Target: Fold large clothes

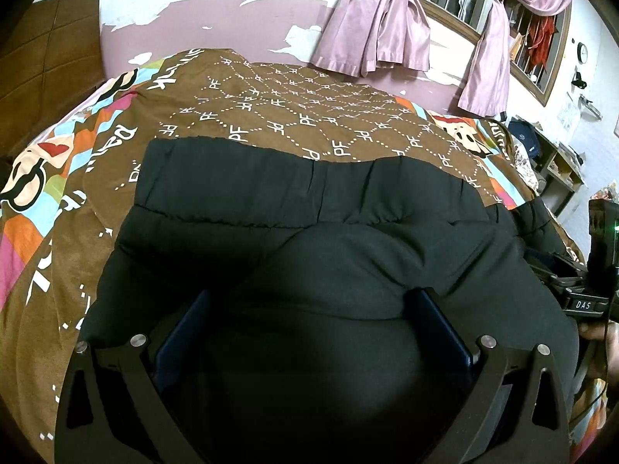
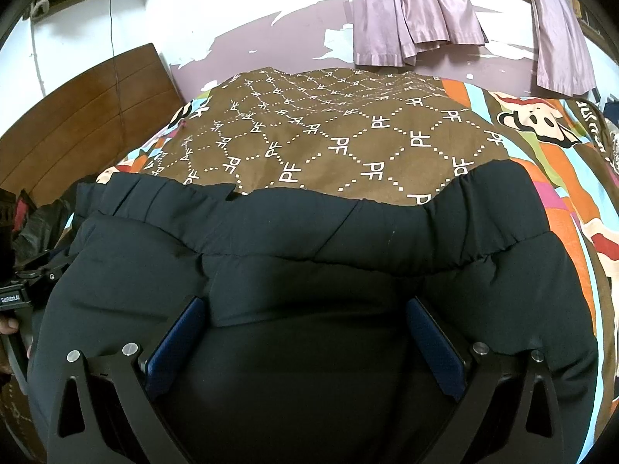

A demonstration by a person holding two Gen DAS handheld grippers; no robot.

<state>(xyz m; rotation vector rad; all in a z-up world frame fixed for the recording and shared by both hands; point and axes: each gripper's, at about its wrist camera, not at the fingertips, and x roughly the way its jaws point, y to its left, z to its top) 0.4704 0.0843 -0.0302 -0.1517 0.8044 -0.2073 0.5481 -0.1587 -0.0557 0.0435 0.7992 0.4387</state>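
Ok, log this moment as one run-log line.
left gripper: jaws open over black padded jacket | right gripper: jaws open, same jacket | surface: brown patterned bedspread

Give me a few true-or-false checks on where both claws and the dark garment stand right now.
1. The black padded garment lies on a brown patterned bedcover. True.
2. The left claw is shut tight. False: its blue pads stand wide apart, with fabric between them.
3. The right claw is open over the garment. True.
4. Green curtains hang at the window. False: the curtains are pink.
5. The garment's gathered hem points away from the claws. True.
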